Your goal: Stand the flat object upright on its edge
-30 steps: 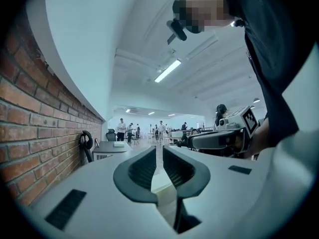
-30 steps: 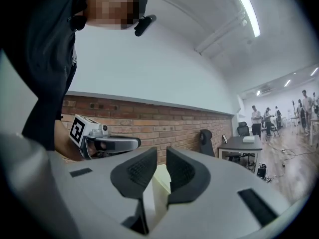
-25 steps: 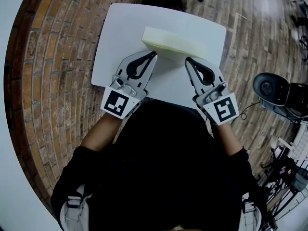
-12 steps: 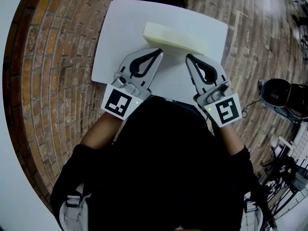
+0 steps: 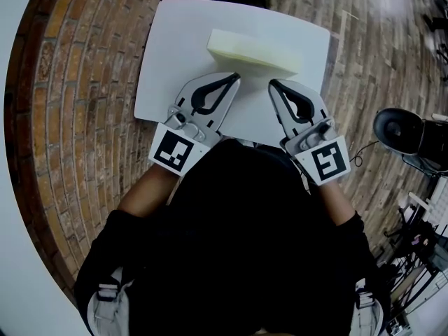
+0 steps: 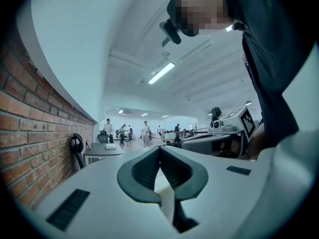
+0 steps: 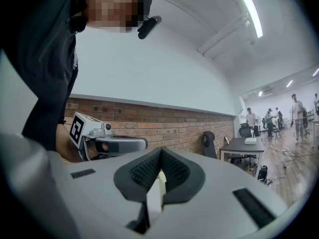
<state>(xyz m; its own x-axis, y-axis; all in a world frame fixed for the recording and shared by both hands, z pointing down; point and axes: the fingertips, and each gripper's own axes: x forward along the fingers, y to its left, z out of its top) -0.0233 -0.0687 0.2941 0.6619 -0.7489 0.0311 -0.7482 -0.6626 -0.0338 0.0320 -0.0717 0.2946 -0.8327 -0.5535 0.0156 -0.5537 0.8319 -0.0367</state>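
**Left gripper (image 5: 234,78) and right gripper (image 5: 273,84) closed, empty, just beside the block (image 5: 253,50).**
Pushed low, it may skid toward 12 o'clock off the table (image 5: 175,47), not tip.

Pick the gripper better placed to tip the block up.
Left gripper, barely; it's a near tie. Both are shut, tips just short of the foam block's near edge, the right gripper mirroring it.

Holds left hand-held gripper (image 5: 233,78) over the near half of the worktop (image 5: 175,33), jaws pressed together, empty, tips slanting inward. Holds right hand-held gripper (image 5: 272,85) likewise, closed, empty, mirrored. Reaches with bare forearms (image 5: 143,191) from the worktop's near edge.
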